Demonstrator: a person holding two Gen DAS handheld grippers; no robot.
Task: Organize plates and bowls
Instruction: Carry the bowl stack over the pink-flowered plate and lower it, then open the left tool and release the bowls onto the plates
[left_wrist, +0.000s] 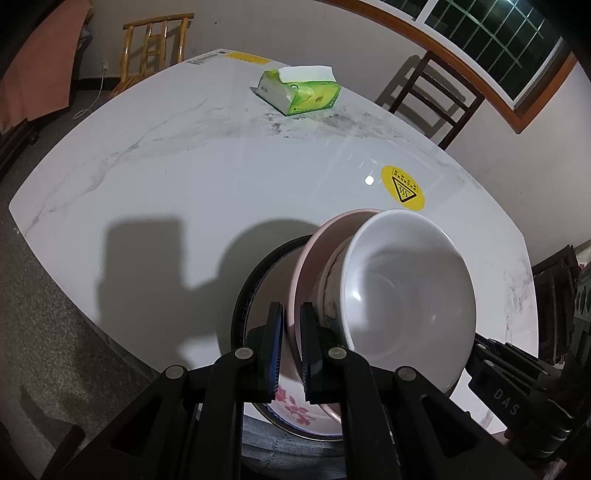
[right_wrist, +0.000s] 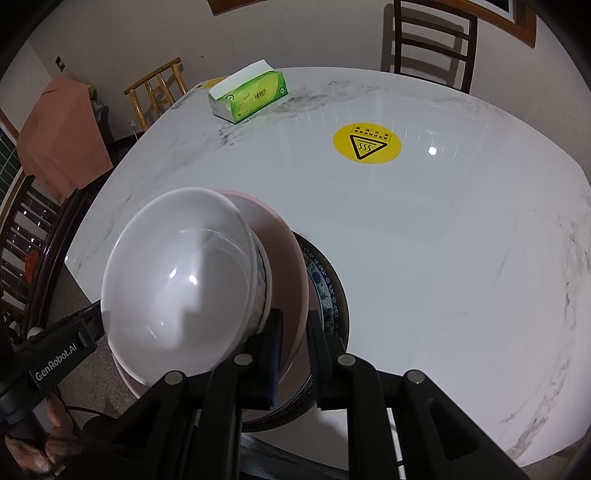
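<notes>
I had a white marble-look table under both cameras, glossy, with grey veining, a round yellow warning sticker toward twelve o'clock and a green tissue pack further off at eleven. Pale walls stood behind it, with a dark wooden chair at one o'clock and a bamboo chair at the far corner.

The stack sat at the near edge: a white bowl nested in a patterned bowl, on a pink plate, over a dark-rimmed plate.

My left gripper was pinched on the pink plate's rim at nine o'clock of the stack; my right gripper pinched the same rim at three o'clock.

Only the left view showed the barred window and the bottom plate's pink flowers; only the right showed its blue pattern and a hand.
</notes>
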